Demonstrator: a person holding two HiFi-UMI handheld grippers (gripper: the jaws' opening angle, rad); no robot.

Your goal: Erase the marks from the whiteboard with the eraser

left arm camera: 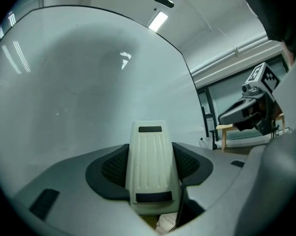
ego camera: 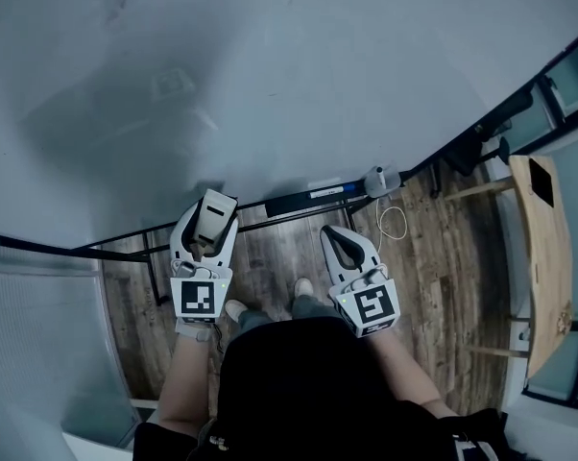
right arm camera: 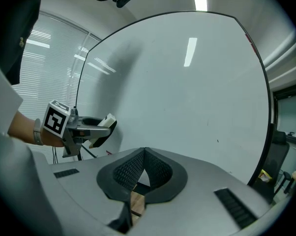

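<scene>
- The left claw [left arm camera: 150, 167] is clenched on the eraser [left arm camera: 150, 141], near the bottom edge of the whiteboard [left arm camera: 79, 82].
- The right claw [right arm camera: 144, 152] is pinched shut, with nothing in it.
- Best to press the eraser flat on the whiteboard and rub any tiny specks [right arm camera: 217, 141].

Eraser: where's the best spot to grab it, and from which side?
Grab it by its two long side edges, coming in from its back end. The eraser is long and narrow with straight sides, so the pads can sit flat there and both broad faces stay free for wiping the whiteboard. The left gripper holds it just that way, with its jaws shut on the sides and the far end poking forward.
</scene>
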